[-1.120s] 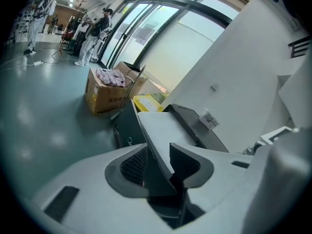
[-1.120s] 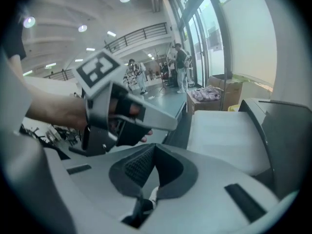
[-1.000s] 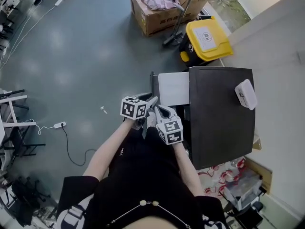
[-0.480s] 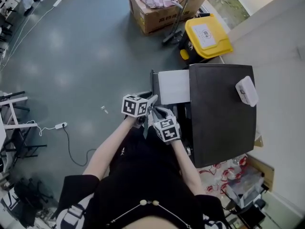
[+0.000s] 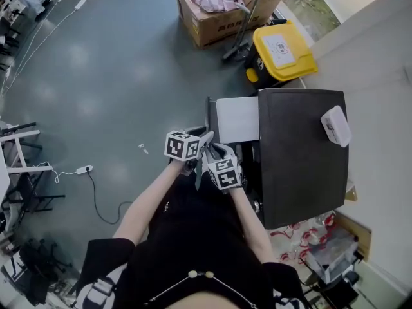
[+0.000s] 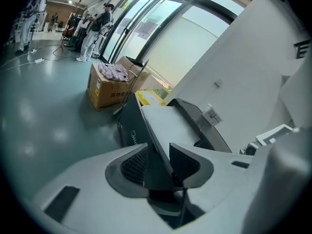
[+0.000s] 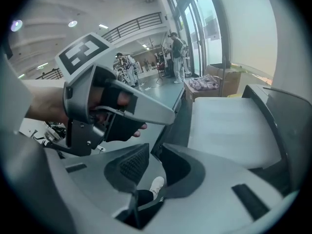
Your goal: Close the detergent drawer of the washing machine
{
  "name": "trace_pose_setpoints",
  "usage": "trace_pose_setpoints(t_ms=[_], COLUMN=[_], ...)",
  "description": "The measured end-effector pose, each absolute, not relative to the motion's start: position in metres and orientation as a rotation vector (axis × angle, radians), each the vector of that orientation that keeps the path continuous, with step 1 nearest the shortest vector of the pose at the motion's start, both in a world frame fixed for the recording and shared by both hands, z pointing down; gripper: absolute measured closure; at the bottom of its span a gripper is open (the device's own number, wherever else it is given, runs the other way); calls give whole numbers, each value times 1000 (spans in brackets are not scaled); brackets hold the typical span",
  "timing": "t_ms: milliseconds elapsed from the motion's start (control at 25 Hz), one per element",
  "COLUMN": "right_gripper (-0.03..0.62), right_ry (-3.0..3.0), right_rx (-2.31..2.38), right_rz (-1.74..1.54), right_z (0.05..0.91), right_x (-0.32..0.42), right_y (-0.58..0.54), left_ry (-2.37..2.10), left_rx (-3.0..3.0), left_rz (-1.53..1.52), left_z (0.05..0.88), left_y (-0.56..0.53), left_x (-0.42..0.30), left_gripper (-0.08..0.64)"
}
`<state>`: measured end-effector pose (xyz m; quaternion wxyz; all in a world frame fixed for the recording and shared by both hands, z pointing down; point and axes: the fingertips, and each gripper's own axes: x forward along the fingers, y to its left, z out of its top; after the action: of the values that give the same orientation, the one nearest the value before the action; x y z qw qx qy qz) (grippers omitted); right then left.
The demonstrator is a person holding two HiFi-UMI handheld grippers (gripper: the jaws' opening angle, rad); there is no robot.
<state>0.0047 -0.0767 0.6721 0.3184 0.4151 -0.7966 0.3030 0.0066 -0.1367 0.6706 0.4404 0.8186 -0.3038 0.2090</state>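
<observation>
The dark washing machine has its detergent drawer pulled out to the left, white on top with a dark front panel. My left gripper is at the near corner of that panel. In the left gripper view the dark panel runs in between the parted jaws of the left gripper; whether it touches them I cannot tell. My right gripper hangs just beside it, open and empty, with a shoe showing through the gap. The drawer's white top lies to its right.
A cardboard box of clothes and a yellow-lidded bin stand beyond the machine. A white box rests on the machine's top. A power strip with cable lies on the floor at left. Clutter sits by the machine's near side.
The right gripper has drifted a little left, closer to the left gripper. The left gripper stays at the drawer's front corner, and the drawer is still out.
</observation>
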Motion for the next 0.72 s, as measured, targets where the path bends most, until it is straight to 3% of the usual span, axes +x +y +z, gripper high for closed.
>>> trace_pose_setpoints(t_ms=[240,720], right_gripper=[526,508], right_ry=[-2076,-2061], right_rx=[1069,1060], right_rz=[775,779], right_z=[677,679], right_x=[2,0], right_y=[-80,-79], left_ry=[-762,-754], left_rx=[2010,1992], left_rz=[511,503], left_z=[674,677], left_y=[-138,-135], left_x=[2,-1], left_gripper=[420,422])
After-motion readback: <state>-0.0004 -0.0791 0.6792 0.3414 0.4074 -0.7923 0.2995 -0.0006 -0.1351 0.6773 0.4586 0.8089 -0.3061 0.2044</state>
